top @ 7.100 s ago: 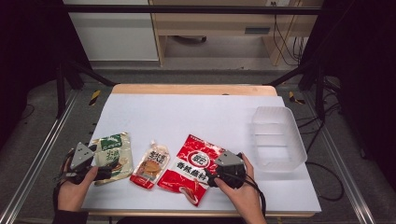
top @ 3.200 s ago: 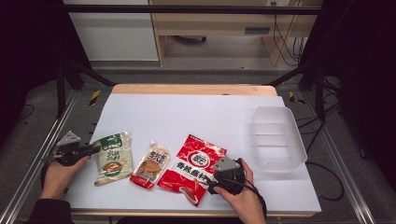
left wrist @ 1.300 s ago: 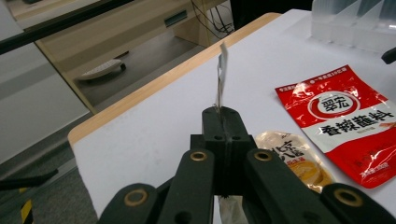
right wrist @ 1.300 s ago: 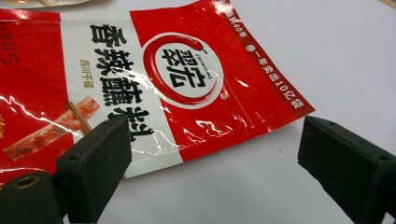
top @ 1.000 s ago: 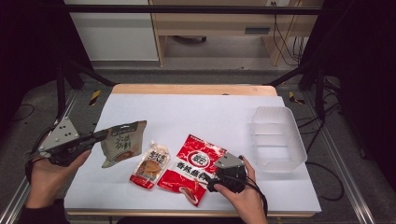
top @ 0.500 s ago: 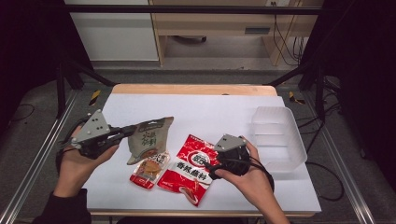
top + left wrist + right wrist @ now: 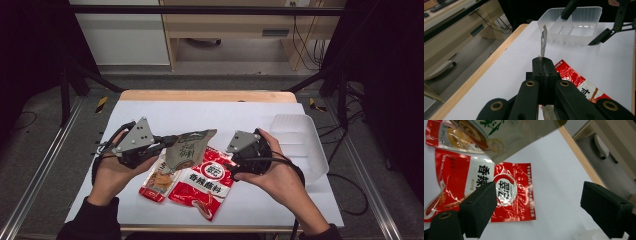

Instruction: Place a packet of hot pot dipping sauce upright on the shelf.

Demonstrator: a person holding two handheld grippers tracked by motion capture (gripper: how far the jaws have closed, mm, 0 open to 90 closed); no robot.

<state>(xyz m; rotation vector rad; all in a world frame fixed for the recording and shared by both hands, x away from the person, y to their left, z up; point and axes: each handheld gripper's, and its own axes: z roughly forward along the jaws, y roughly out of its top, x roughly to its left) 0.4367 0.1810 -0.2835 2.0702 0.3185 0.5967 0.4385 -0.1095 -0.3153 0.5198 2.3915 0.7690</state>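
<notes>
My left gripper (image 7: 163, 145) is shut on the edge of a green-and-silver food packet (image 7: 189, 149) and holds it in the air over the table's middle. In the left gripper view the packet (image 7: 543, 40) stands edge-on out of the closed jaws (image 7: 543, 63). Under it lie a large red seasoning packet (image 7: 204, 182) and a smaller orange-red packet (image 7: 156, 181). My right gripper (image 7: 231, 162) hovers above the red packet's right side, open and holding nothing. The right gripper view looks down between its wide jaws (image 7: 541, 205) on the red packet (image 7: 484, 190), with the green packet (image 7: 504, 135) hanging above.
A clear plastic tray with compartments (image 7: 299, 145) stands at the right edge of the white table (image 7: 210, 117). The left gripper view has the tray (image 7: 574, 22) straight ahead, with the other gripper's black fingers (image 7: 604, 36) in front of it. Dark frame legs flank the table.
My left gripper has carried the green packet rightward, from the table's left edge to over the other packets. My right gripper has risen off the table.
</notes>
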